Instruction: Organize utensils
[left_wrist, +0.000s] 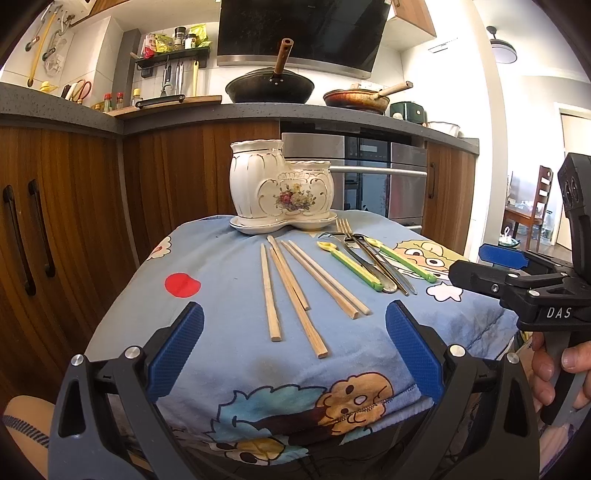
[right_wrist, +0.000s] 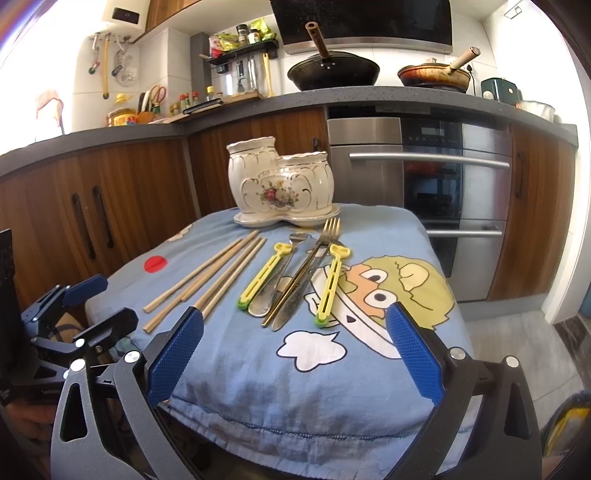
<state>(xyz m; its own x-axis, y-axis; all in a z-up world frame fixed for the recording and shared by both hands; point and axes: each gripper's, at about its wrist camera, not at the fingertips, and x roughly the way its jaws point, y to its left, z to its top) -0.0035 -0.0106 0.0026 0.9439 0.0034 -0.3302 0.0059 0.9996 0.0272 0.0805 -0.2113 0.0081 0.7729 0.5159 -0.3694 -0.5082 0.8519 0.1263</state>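
Note:
A white ceramic two-pot utensil holder (left_wrist: 280, 184) (right_wrist: 282, 182) with a flower print stands on its saucer at the far edge of the cloth-covered table. Several wooden chopsticks (left_wrist: 295, 284) (right_wrist: 207, 277) lie in front of it. To their right lie two yellow-green clips (left_wrist: 351, 266) (right_wrist: 330, 284), a fork (left_wrist: 345, 229) (right_wrist: 328, 230), a knife and a spoon (right_wrist: 273, 291). My left gripper (left_wrist: 294, 328) is open and empty at the table's near edge, below the chopsticks. My right gripper (right_wrist: 294, 332) is open and empty at the near edge, below the metal cutlery.
The table is covered with a blue cartoon cloth (left_wrist: 229, 266) (right_wrist: 258, 369). Behind it run wooden kitchen cabinets (left_wrist: 74, 206), a steel oven (right_wrist: 424, 177) and a counter with two woks (left_wrist: 269, 88). The right gripper shows at the right of the left wrist view (left_wrist: 517, 280).

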